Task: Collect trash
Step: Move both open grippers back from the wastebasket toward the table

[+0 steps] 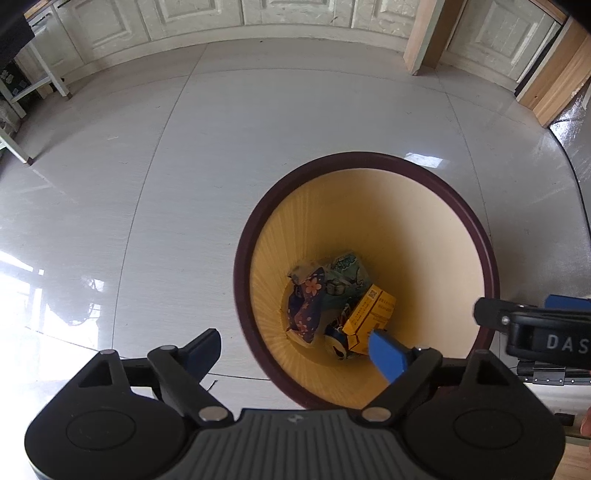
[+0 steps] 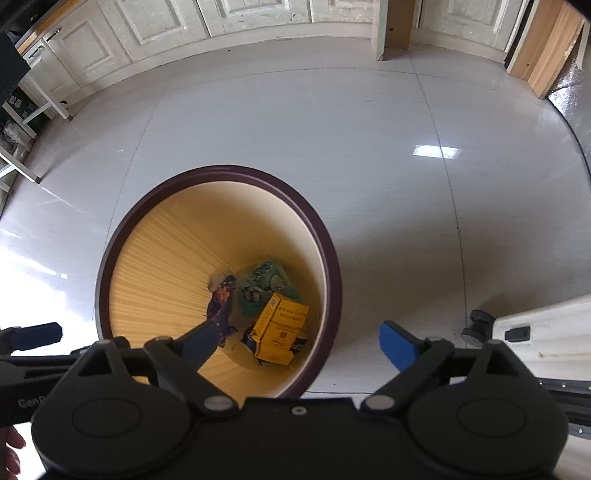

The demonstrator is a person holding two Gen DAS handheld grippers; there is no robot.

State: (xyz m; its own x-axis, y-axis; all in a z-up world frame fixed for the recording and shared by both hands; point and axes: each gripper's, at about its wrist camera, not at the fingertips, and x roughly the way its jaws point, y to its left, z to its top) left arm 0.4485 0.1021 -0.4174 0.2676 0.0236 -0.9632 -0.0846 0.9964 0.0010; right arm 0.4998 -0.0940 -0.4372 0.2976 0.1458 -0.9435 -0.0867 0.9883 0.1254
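**Two empty grippers above the bin**

The left gripper [image 1: 295,350] has its two blue-padded fingers spread wide apart, and nothing is between them. Its right finger [image 1: 388,354] hangs over the mouth of the round bin with the dark purple rim and yellow inside [image 1: 369,158]. Its left finger [image 1: 203,350] hangs over the shiny white tiled floor [image 1: 258,129], outside the rim.

The right gripper [image 2: 303,345] is wide open too, and it holds nothing. Its left finger [image 2: 199,341] is over the bin [image 2: 221,170], and its right finger [image 2: 399,345] is over the floor [image 2: 406,221].

The trash lies deep at the bottom of the bin, well below the fingers. In the left view it sits at about 1 o'clock from the gripper. There is a yellow cardboard box [image 1: 369,314], a dark blue wrapper with pink flowers [image 1: 308,306] and a green printed packet [image 1: 347,277]. In the right view the same box [image 2: 280,328], wrapper [image 2: 221,306] and packet [image 2: 266,284] sit at about 11 o'clock.

A white panelled wall [image 1: 258,14] stands at 12 o'clock, far across the floor.
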